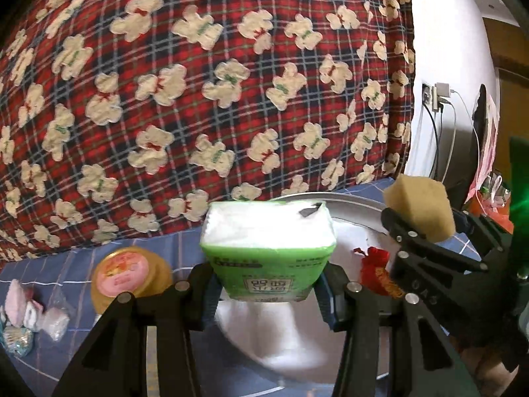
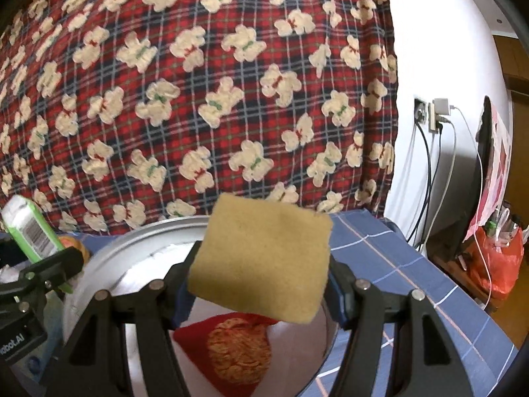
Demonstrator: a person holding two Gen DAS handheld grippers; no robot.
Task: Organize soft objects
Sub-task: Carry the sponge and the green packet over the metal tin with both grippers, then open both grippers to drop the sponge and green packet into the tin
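A blue checked bedsheet [image 1: 165, 248] covers the surface. On it lie a metal basin [image 2: 109, 251], a yellow pink-lidded cup [image 1: 127, 274] and small wrapped packets [image 1: 29, 321].

free: basin [image 2: 109, 248] interior right of red pouch [image 2: 231, 350] | blocked: plaid quilt [image 2: 198, 99] rising behind basin

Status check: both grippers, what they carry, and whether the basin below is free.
Left gripper shut on green tissue pack. Right gripper shut on tan sponge. Both over metal basin. Red pouch already inside; nothing blocking.
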